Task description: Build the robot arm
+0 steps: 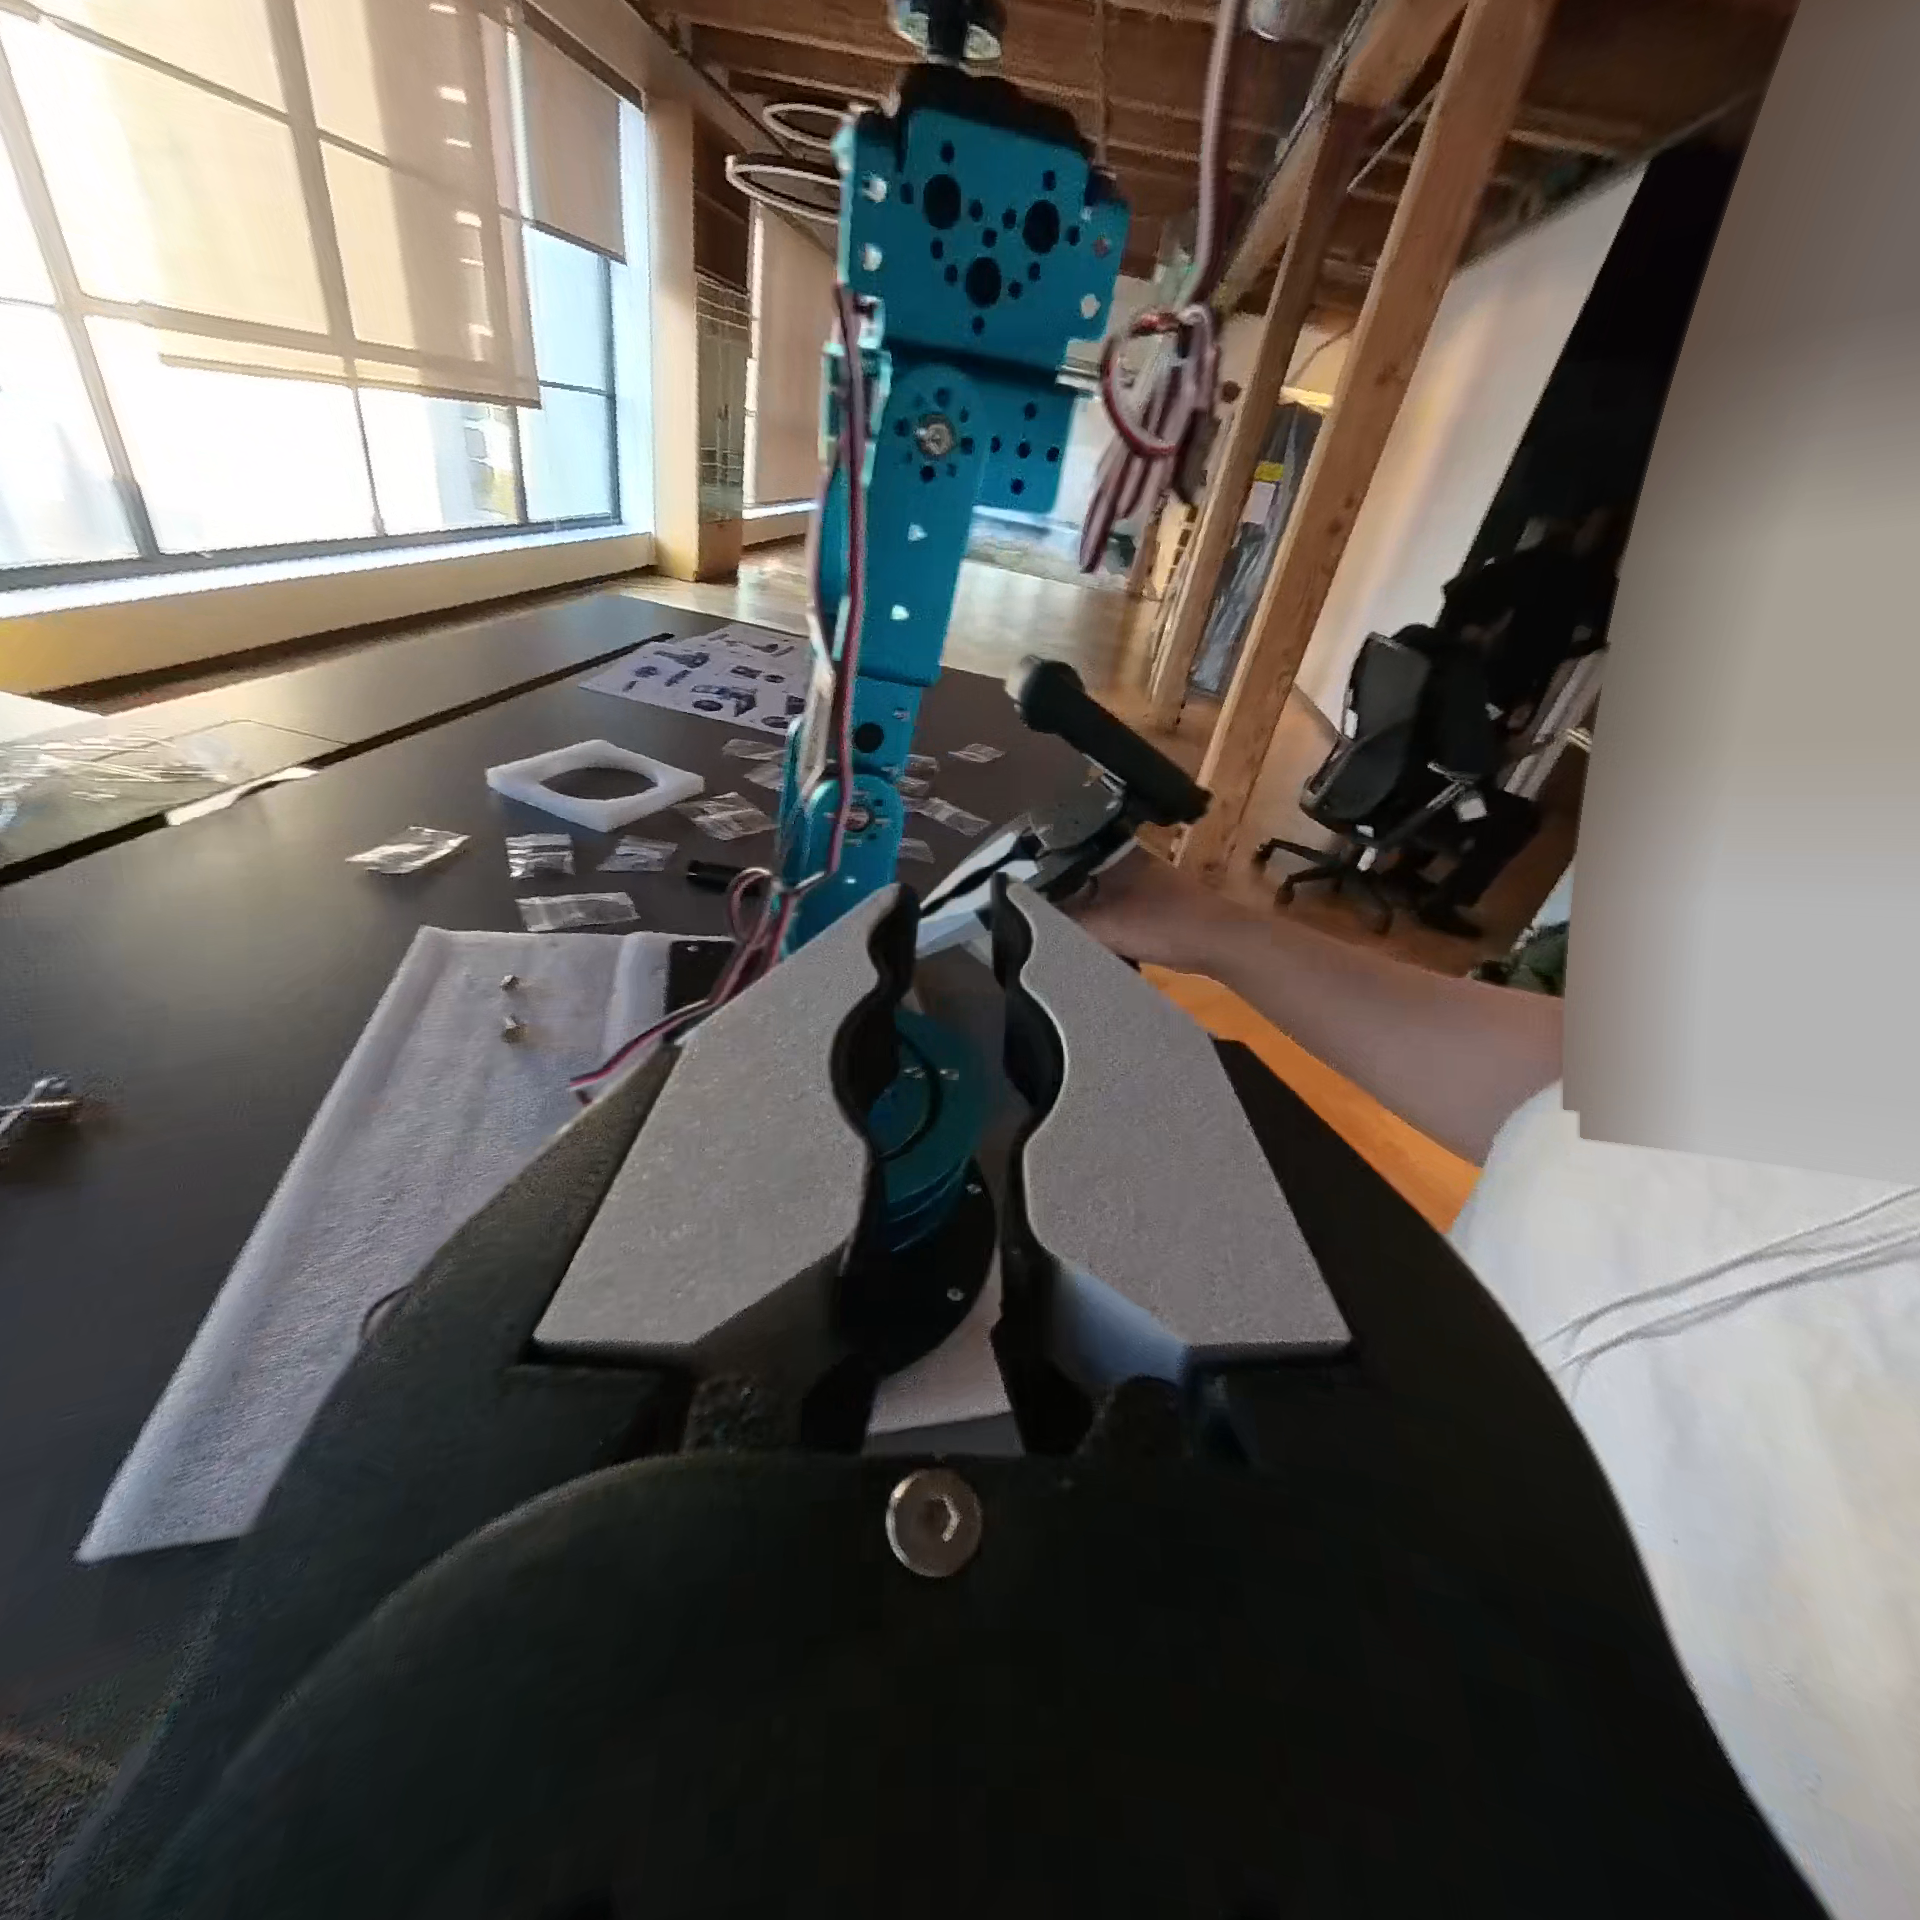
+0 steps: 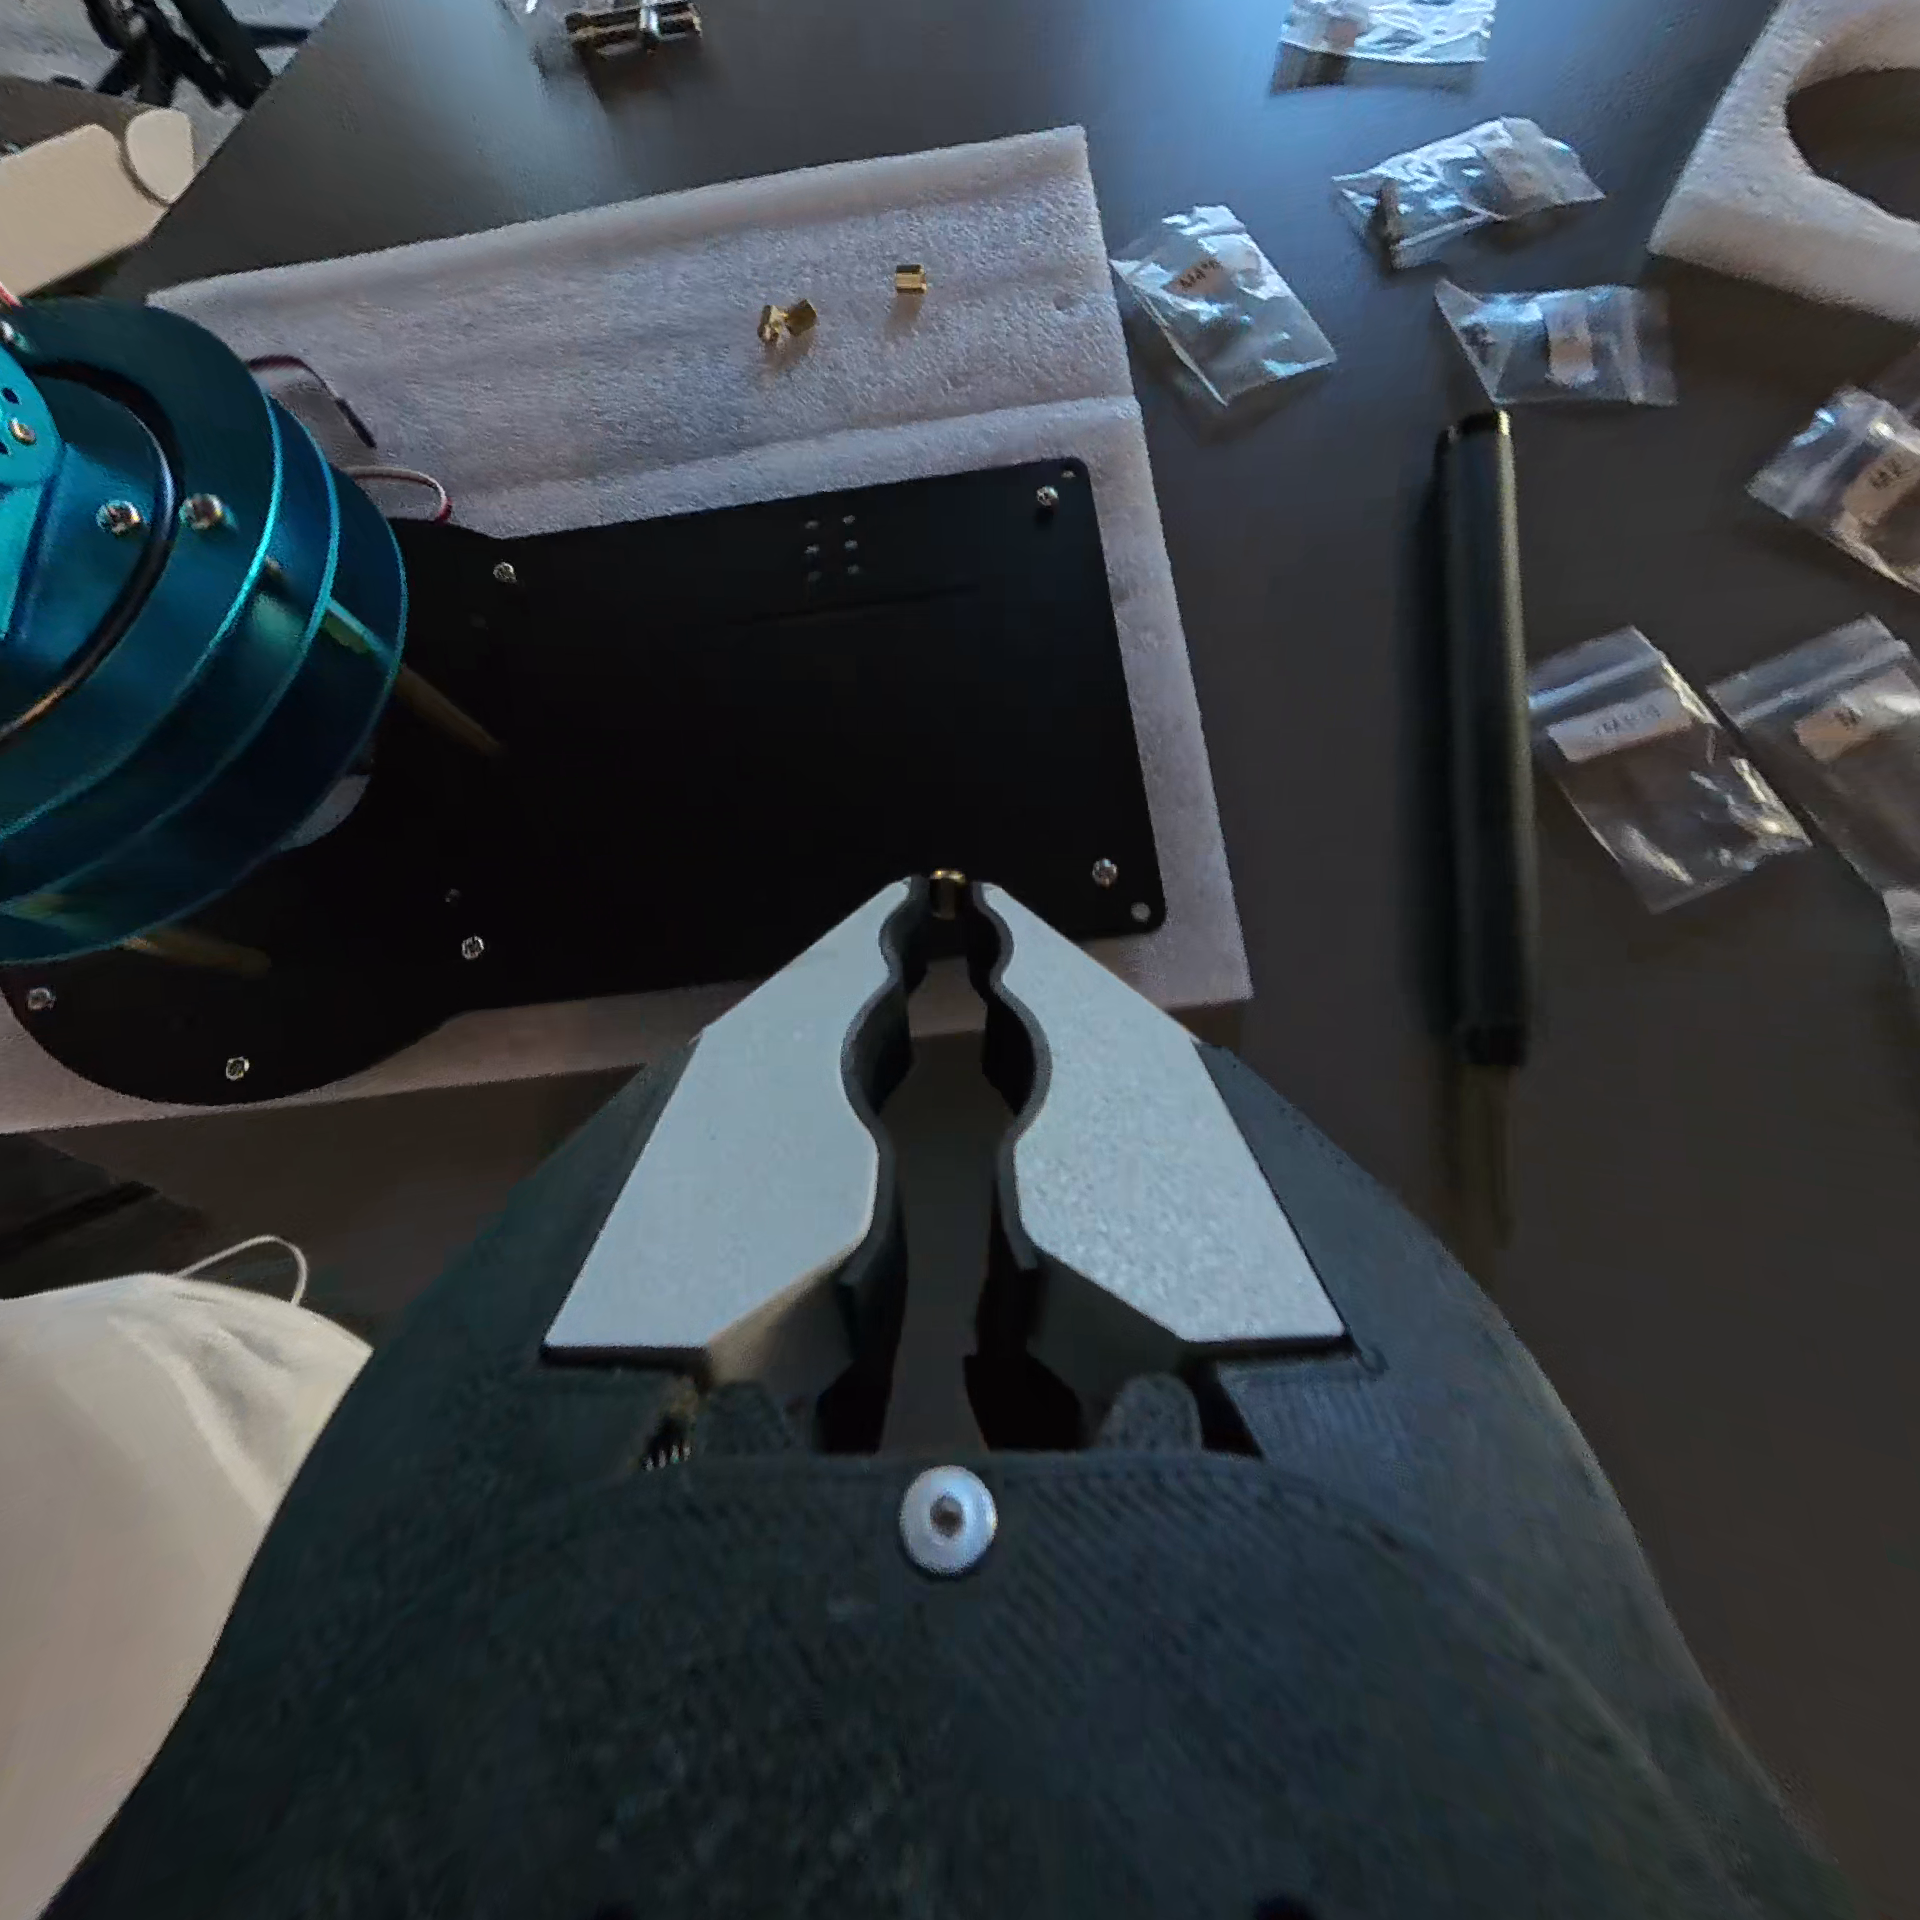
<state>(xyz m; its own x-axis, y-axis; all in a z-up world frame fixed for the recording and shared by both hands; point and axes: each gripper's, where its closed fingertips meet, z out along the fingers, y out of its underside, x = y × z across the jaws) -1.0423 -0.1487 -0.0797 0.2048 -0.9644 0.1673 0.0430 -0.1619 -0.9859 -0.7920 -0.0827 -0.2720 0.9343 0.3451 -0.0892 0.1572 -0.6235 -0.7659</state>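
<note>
Two grippers: you hold one in each hand, over a dark table (image 2: 1351, 1195).
Left gripper (image 1: 951, 914): its fingers are a little apart, with the round blue base (image 1: 914, 1153) of the blue robot arm (image 1: 925, 436) between them. I cannot tell if the fingers touch the base.
Blue arm: it stands tall and nearly straight up, right in front of your left gripper. Thin wires (image 1: 727, 966) hang down its side.
Right gripper (image 2: 943, 896): its tips are pinched on a small gold post (image 2: 945, 891). The post stands up, with its long way pointing away from the gripper.
Where the post is: it is at the near edge of the black plate (image 2: 779, 727), close to the plate's near right corner. A screw (image 2: 1103, 869) sits just to its right.
Which hand is nearer: your right one. It has the post. Your left one is over by the blue base (image 2: 187, 623), at the far left end of the same plate.
Under the plate: a white foam sheet (image 2: 644, 270) lies flat on the table.
More gold bits: two small ones (image 2: 787, 320) lie on the foam, well past the plate.
To the right: a long black screwdriver (image 2: 1481, 748) lies on the table, its tip pointing toward you. Little clear bags (image 2: 1221, 301) of parts are scattered beside it.
Far right corner: a white foam frame (image 2: 1766, 177) with a hole in it.
</note>
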